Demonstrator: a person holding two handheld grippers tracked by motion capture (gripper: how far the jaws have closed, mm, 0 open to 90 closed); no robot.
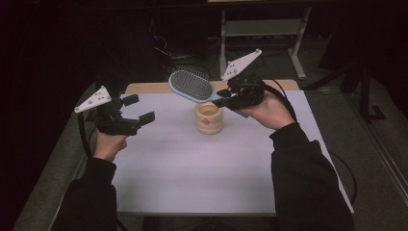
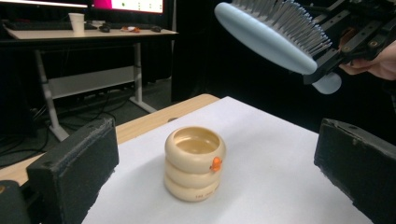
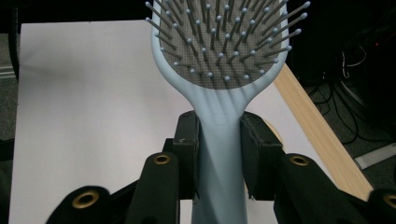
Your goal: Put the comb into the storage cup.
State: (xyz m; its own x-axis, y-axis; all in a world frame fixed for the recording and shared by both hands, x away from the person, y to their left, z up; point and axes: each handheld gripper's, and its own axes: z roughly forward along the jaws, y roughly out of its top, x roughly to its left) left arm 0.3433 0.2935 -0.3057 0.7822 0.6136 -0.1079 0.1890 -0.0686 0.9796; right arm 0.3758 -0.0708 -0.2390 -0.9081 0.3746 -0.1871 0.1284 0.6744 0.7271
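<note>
Hairbrush [image 1: 191, 85] is lifted clear of the tabletop [image 1: 192, 168], its handle clamped in the right claw [image 3: 219, 140], head hanging above and left of the ringed cup [image 1: 209, 118]. Left claw [image 1: 134, 108] stands wide, empty. Placement into the cup appears outstanding.

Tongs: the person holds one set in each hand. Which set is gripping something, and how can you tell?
The right tongs: their pads clamp the handle of the light blue hairbrush. The left tongs stand open with nothing between them.
</note>
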